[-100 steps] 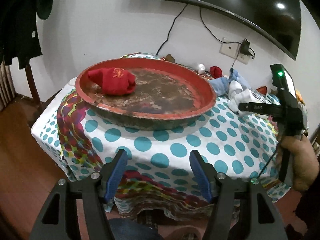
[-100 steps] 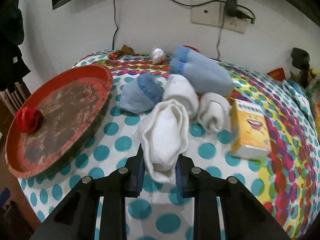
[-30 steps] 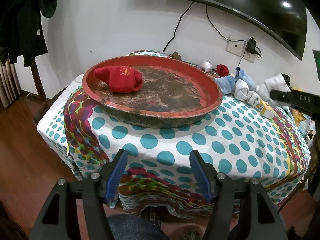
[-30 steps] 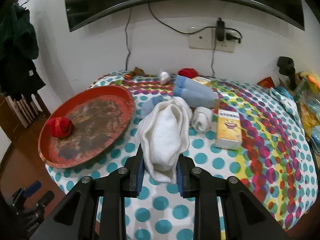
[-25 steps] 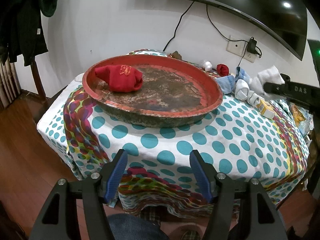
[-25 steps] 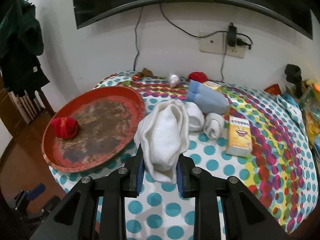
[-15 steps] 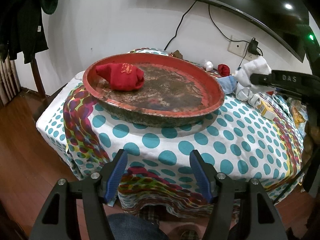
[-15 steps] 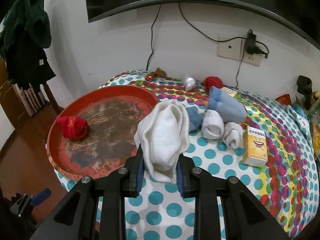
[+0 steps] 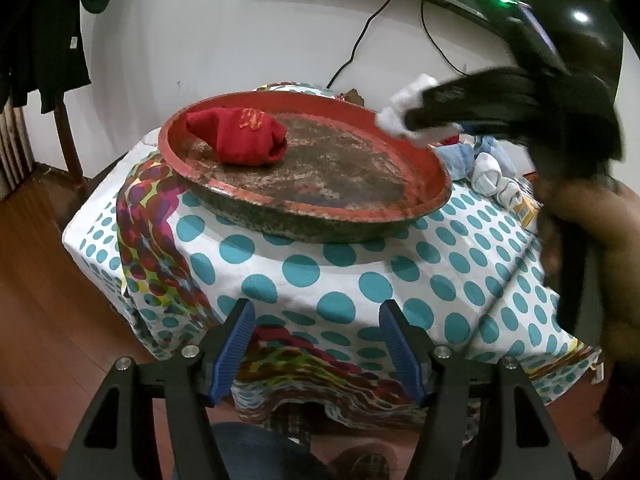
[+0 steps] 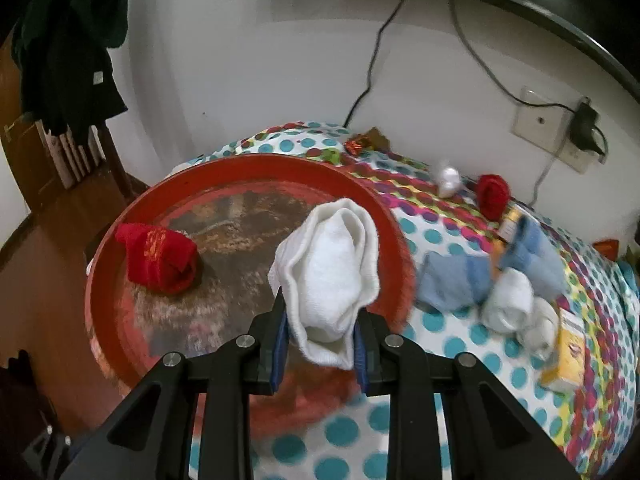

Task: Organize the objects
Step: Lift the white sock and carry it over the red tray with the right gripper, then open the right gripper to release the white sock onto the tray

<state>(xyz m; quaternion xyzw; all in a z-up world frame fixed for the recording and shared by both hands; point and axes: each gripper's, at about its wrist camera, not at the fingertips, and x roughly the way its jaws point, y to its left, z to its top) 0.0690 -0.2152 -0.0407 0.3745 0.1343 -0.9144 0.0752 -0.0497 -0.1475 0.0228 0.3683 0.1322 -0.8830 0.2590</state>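
My right gripper (image 10: 319,342) is shut on a rolled white sock (image 10: 328,276) and holds it in the air over the right part of the round red tray (image 10: 120,344). A rolled red sock (image 10: 158,260) lies in the tray's left part. In the left wrist view the right gripper (image 9: 412,120) shows blurred above the tray's (image 9: 400,216) far right rim with the white sock (image 9: 394,114) at its tip, and the red sock (image 9: 240,136) lies at the tray's back left. My left gripper (image 9: 316,346) is open and empty, below the table's front edge.
On the dotted tablecloth (image 10: 440,420) right of the tray lie blue socks (image 10: 452,284), two white sock rolls (image 10: 508,300), a red sock ball (image 10: 494,194), a small white ball (image 10: 448,178) and a yellow box (image 10: 566,354). Wall and cables stand behind.
My right gripper has carried the white sock left from over the tablecloth to above the tray. The left gripper has stayed put.
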